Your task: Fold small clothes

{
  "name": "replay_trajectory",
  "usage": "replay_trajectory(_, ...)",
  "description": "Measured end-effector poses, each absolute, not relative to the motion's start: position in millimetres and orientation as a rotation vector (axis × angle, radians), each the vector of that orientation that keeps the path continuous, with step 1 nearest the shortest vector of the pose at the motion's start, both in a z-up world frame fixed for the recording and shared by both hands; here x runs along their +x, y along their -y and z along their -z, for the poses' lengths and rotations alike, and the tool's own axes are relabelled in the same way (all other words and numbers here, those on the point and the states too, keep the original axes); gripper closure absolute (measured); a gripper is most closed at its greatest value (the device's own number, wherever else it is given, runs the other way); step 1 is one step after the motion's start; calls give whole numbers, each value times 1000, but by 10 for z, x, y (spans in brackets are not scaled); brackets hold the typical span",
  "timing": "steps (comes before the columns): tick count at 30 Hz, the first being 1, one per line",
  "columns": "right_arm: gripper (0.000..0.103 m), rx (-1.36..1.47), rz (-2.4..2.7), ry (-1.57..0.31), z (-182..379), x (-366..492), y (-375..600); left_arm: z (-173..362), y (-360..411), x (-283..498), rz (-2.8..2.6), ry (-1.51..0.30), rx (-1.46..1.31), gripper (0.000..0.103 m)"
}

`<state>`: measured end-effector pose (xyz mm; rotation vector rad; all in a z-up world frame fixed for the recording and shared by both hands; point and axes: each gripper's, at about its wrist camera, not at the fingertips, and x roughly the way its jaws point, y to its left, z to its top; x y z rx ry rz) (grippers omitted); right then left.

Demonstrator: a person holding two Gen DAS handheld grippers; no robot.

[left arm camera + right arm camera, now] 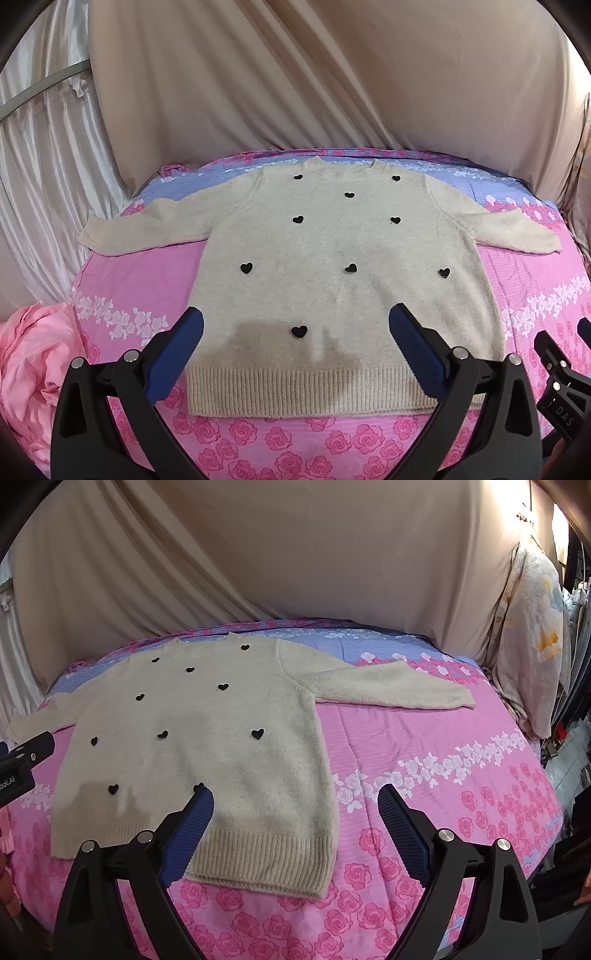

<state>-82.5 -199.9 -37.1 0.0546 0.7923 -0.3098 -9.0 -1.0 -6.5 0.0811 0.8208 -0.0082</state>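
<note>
Left gripper (295, 325) was held spread and empty above the hem of the cream heart-dotted sweater (325, 258), laid flat on the rose-print bedspread (122, 280), collar pointed away, long axis hem-to-collar; right gripper (295, 805), likewise parted, was poised over the hem corner, where fuzzy knit might be pinched unevenly and bunched.

One sweater (332, 288), two tongs (295, 317)

Both wrist cameras look forward from low over the bed's (122, 280) near edge. The left centres the sweater (332, 258); the right sits rightward, sharing it.
</note>
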Motion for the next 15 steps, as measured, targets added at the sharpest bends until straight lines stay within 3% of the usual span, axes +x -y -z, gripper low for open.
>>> replay_trajectory(15, 15, 40, 305, -792, 360, -794, 1983, 51, 22, -34, 18, -826, 87, 5)
